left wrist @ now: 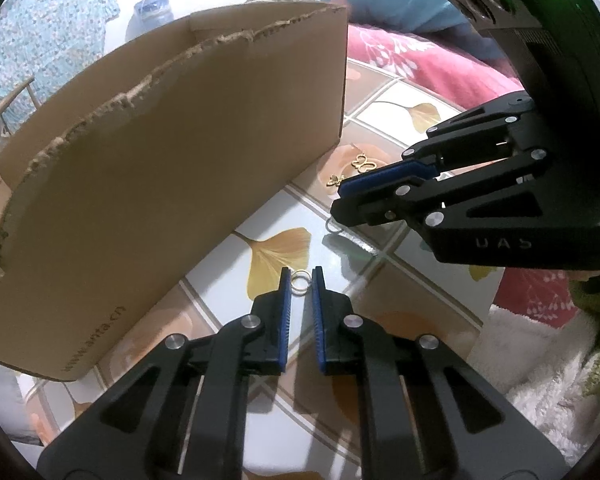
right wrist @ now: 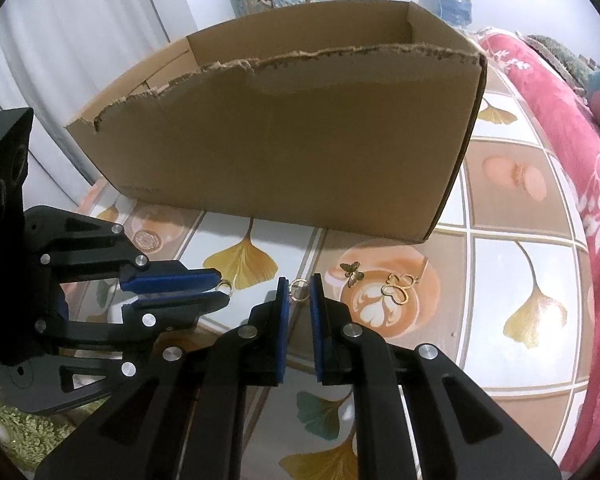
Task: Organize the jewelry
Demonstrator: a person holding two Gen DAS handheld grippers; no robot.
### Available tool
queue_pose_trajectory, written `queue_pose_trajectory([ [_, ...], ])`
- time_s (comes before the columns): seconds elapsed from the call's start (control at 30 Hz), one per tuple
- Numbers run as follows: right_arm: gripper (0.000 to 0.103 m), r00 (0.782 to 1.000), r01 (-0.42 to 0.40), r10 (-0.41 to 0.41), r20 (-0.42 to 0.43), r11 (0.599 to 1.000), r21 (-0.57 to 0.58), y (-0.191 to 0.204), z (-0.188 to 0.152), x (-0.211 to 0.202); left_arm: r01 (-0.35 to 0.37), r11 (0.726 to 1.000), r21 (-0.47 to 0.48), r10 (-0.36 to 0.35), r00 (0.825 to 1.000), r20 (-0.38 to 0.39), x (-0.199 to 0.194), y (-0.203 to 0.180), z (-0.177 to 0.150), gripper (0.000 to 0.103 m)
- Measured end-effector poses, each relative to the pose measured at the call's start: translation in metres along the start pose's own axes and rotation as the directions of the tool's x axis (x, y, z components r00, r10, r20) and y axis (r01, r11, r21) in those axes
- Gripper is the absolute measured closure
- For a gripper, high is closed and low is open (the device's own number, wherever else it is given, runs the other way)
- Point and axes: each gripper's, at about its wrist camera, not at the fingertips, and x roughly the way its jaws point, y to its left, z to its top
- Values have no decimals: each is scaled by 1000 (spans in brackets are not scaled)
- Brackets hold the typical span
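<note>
Rings first: small gold ring [left wrist: 300,281] is caught right at the tips of the left tool [left wrist: 300,276]. The pads are nearly together and pressing on it from both sides. A second ring [right wrist: 298,289] sits the same way in the right tool [right wrist: 299,282], which is almost closed too, with just the ring's width between the pads. Both are low over the counter [right wrist: 500,272], just in front of the cardboard box [right wrist: 300,140]. I honestly can't tell if the rings have cleared the surface or are resting on it.

My guess is both are headed into that box. What I'd watch is that each grip is only on the very tip of the pads, so a thin hoop like that could twist or pop out. Lift slow and straight, no wrist flicks. Get well above the box's ragged torn front wall before moving forward, since that edge would snag a dangling ring. Open only once the tips are over the inside.

The two tools are close together, so stagger them instead of going in side by side.

Off to the right a butterfly piece [right wrist: 352,274] and a looped pendant [right wrist: 400,288] lie on the counter, apart from each other and not yet picked up.
</note>
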Motion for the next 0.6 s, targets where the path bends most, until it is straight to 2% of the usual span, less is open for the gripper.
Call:
queue_pose_trajectory([
  [0.17, 92, 1000, -13, 13, 28, 1000, -8, 7, 6, -20, -6, 1000, 7, 5, 999, 39, -22, 1, 7, 94],
  [0.3, 92, 994, -41, 44, 98, 999, -31, 18, 20, -53, 14, 1000, 0, -14, 995, 101, -54, 7, 18, 94],
  [0.47, 92, 969, -108, 123, 213, 991, -81, 27, 51, -94, 56, 998, -28, -49, 976, 212, -102, 29, 45, 94],
  [0.6, 92, 953, -141, 168, 252, 982, -122, 22, 88, -96, 50, 998, -45, -36, 964, 264, -124, 57, 70, 94],
])
